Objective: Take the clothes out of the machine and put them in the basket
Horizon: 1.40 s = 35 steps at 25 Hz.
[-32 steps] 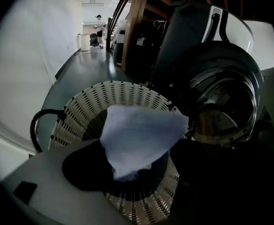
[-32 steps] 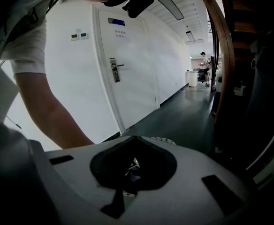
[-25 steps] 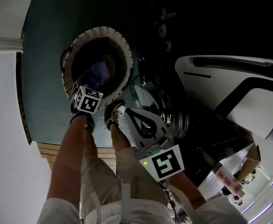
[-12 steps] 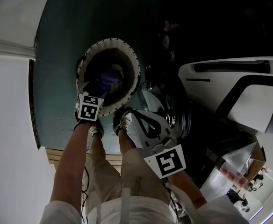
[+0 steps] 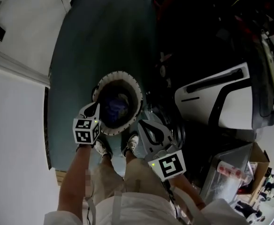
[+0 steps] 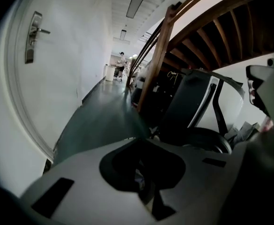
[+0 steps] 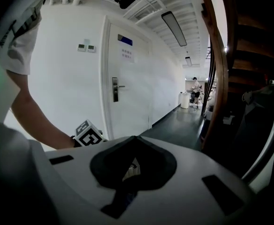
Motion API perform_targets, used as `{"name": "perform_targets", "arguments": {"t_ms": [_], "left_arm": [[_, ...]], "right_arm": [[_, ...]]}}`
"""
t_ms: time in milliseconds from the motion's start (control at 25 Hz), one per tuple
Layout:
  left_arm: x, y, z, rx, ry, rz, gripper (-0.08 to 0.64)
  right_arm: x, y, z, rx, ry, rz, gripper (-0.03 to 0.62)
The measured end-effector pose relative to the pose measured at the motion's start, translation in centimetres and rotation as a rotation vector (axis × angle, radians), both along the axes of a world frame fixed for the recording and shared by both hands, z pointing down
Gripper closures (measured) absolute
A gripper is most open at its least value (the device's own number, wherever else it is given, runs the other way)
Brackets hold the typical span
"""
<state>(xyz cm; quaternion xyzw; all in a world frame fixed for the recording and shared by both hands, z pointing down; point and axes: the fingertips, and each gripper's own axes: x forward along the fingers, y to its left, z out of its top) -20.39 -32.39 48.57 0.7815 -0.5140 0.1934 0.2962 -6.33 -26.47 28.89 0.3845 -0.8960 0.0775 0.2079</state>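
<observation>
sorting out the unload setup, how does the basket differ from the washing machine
The basket is round with a pale ribbed rim; the washing machine is a bigger white body with black trim. The basket opens upward and shows bluish clothes inside; the washing machine's inside is out of sight. The basket sits ahead of the person's shoes; the washing machine stands to its right. Both rest on the dark floor.

The left hand-held gripper (image 5: 94,108) has lifted clear of the basket (image 5: 138,92), its jaws just closing, seemingly on nothing.
</observation>
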Motion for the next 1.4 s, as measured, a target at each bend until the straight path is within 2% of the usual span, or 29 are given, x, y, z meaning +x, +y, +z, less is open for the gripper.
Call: {"name": "perform_targets", "arguments": {"t_ms": [80,440,800,1040,1200,1400], "left_arm": [[-1.2,-0.2,-4.4,0.065,0.015,-0.020,0.545],[-5.9,1.4,-21.5,0.319,0.191,-0.186,0.546],[-9.2,5.8,-35.8,0.554,0.265,-0.274,0.546],[-10.2,9.8,-41.3,0.658,0.300,-0.316,0.546],[-10.7,11.8,-43.6,0.727,0.274,-0.328,0.546],[-11.5,13.3,-45.4,0.752,0.265,-0.344,0.546]], "right_arm": [[-0.3,-0.3,-2.6,0.041,-0.010,0.011,0.580],[-0.7,-0.7,-13.8,0.232,-0.020,0.015,0.580],[0.6,0.8,-20.3,0.346,-0.036,0.039,0.580],[2.7,1.6,-23.9,0.420,-0.034,0.075,0.580],[5.0,1.4,-25.5,0.448,-0.042,0.140,0.580],[6.8,1.7,-26.1,0.463,-0.053,0.190,0.580]]}}
